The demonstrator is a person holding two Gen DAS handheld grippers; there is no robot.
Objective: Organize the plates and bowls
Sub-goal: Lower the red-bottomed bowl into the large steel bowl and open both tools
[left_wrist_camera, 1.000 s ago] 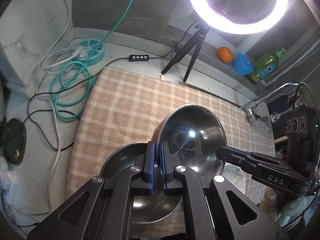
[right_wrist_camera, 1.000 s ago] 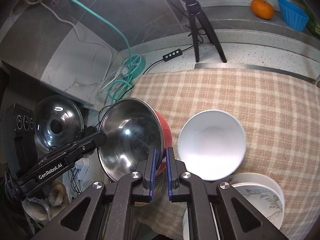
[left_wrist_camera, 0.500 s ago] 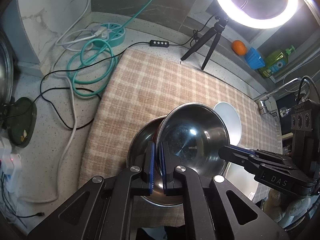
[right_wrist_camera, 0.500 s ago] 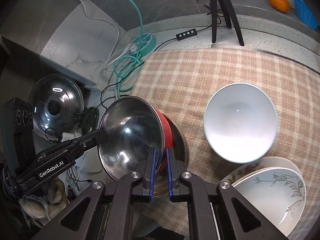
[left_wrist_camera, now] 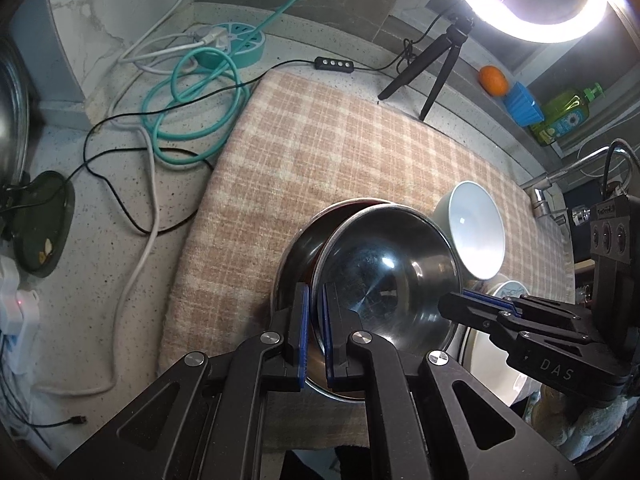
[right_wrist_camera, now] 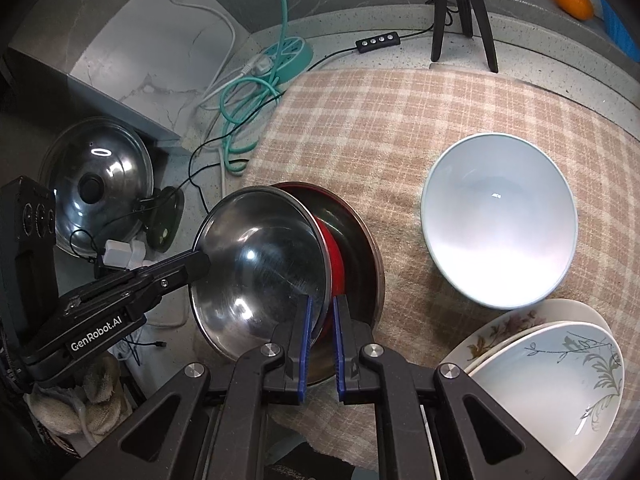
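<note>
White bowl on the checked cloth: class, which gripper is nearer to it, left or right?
Right. The right gripper pinches the steel bowl rim on the side facing the white bowl; the left gripper grips the far rim.

The metal bowl (right_wrist_camera: 260,276) is looking shiny and smooth inside, with tiny scratches, and its outside is showing glossy red. The flat metal dish (right_wrist_camera: 360,248) under it is shining too. The white bowl (right_wrist_camera: 500,220) and the flowered plates (right_wrist_camera: 552,376) are looking smooth and glossy, like china. The checked cloth (left_wrist_camera: 340,152) is looking soft and fuzzy. The counter (left_wrist_camera: 104,240) is showing speckled stone. The fingers (right_wrist_camera: 303,340) are wearing blue pads on matt black plastic
</note>
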